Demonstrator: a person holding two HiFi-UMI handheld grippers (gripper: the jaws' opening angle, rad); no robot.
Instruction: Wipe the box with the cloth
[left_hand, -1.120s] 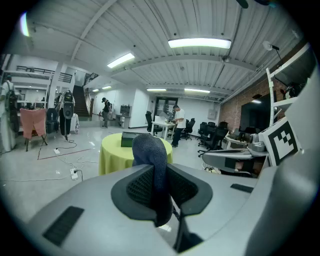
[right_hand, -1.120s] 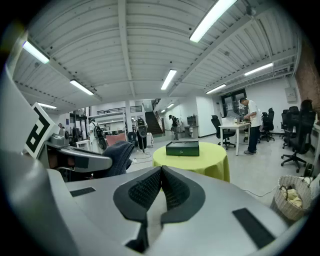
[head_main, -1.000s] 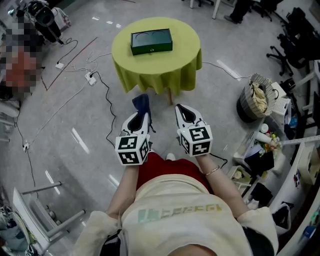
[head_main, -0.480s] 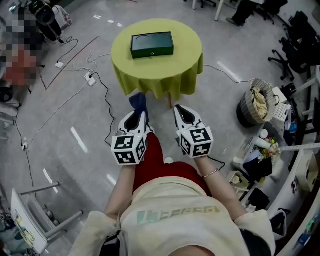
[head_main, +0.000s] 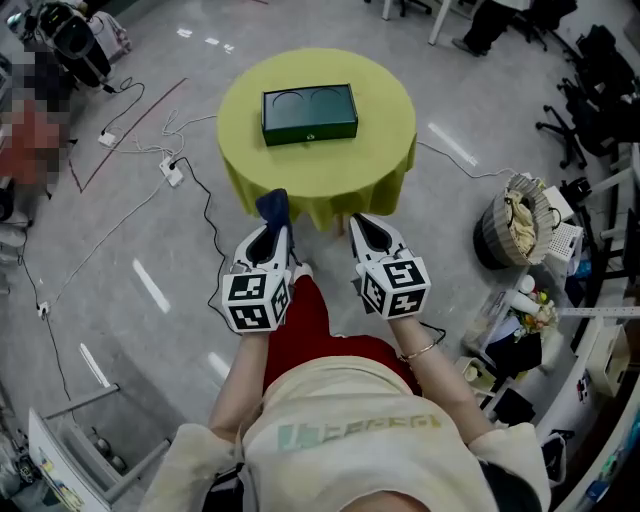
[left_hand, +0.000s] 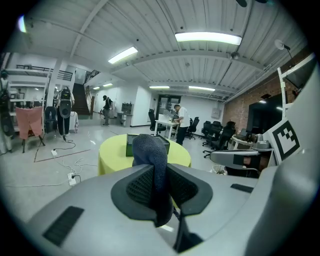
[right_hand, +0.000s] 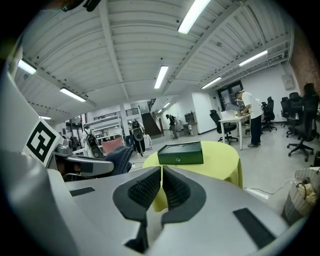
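No legible words or numbers anywhere. Shirt (head_main: 350, 395) carries a teal line of print across the chest, letters too blurred to read. Left cube (head_main: 252, 302) and right cube (head_main: 397, 288) bear black-and-white square code patterns only; box (head_main: 309, 114) has a small pale emblem on its front, unreadable.

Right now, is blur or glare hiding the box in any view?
Head view: sharp, box plain, glare streaks only on the floor. Left gripper view: fisheye-bent, cloth covers most of the box. Right gripper view: fisheye-bent, box unobstructed, no glare on it.
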